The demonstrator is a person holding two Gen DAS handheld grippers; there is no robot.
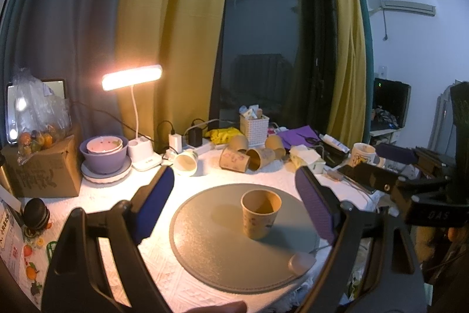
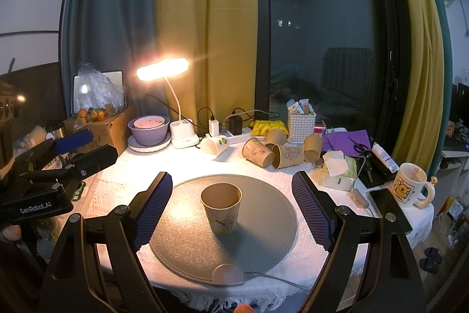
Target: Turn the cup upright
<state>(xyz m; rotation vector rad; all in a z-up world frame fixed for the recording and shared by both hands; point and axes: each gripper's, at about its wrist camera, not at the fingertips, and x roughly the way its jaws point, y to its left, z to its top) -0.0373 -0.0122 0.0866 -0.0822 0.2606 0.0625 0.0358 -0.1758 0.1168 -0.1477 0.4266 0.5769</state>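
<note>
Lamplit table (image 2: 123, 184) carries a round grey mat (image 2: 187, 242) where the paper cup (image 2: 222, 207) stands upright mid-mat, both the left gripper (image 1: 234, 207) and right gripper (image 2: 231, 207) spread wide, holding nothing.

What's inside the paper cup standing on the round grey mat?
The paper cup stands upright on the round grey mat, mouth open. Only its bare brown inner wall shows; nothing sticks out. Its near wall hides the bottom, so something small could lie there unseen.
</note>
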